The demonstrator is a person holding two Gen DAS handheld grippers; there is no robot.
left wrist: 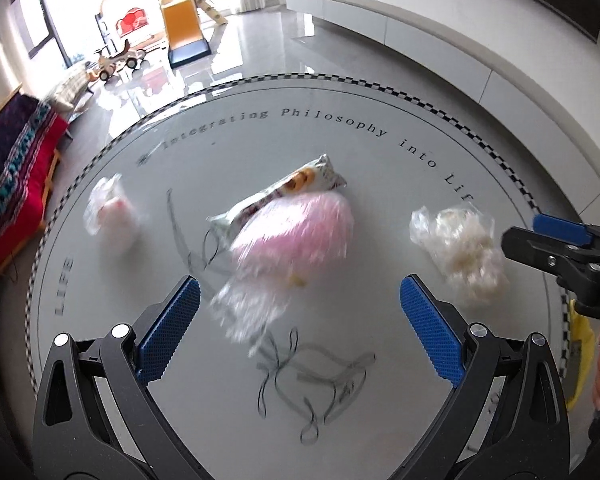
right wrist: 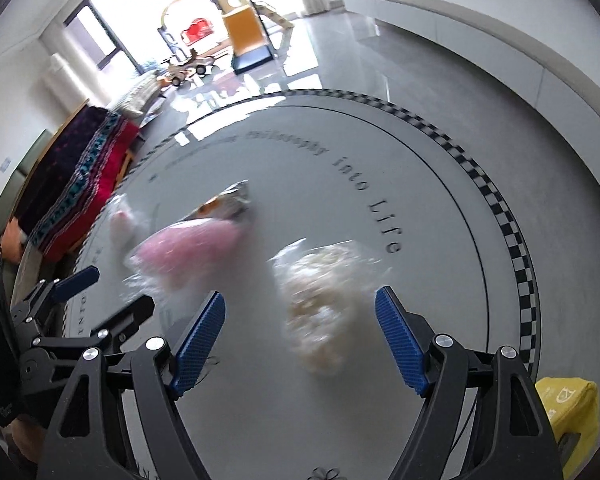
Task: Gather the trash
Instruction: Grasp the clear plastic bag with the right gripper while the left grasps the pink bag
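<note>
Two pairs of blue-padded fingers gape wide, gripping nothing: the left gripper (left wrist: 300, 320) hangs over a pink-filled clear plastic bag (left wrist: 296, 236), the right gripper (right wrist: 300, 336) over a white-filled clear bag (right wrist: 324, 296). A printed snack wrapper (left wrist: 300, 184) lies just behind on the round grey glass surface (left wrist: 380, 420).

a pink bag (left wrist: 296, 236) lies mid-frame, touching a long snack wrapper (left wrist: 300, 182) above it. a crumpled white bag (left wrist: 460, 252) lies right, a small clear bag (left wrist: 110, 216) left.
</note>
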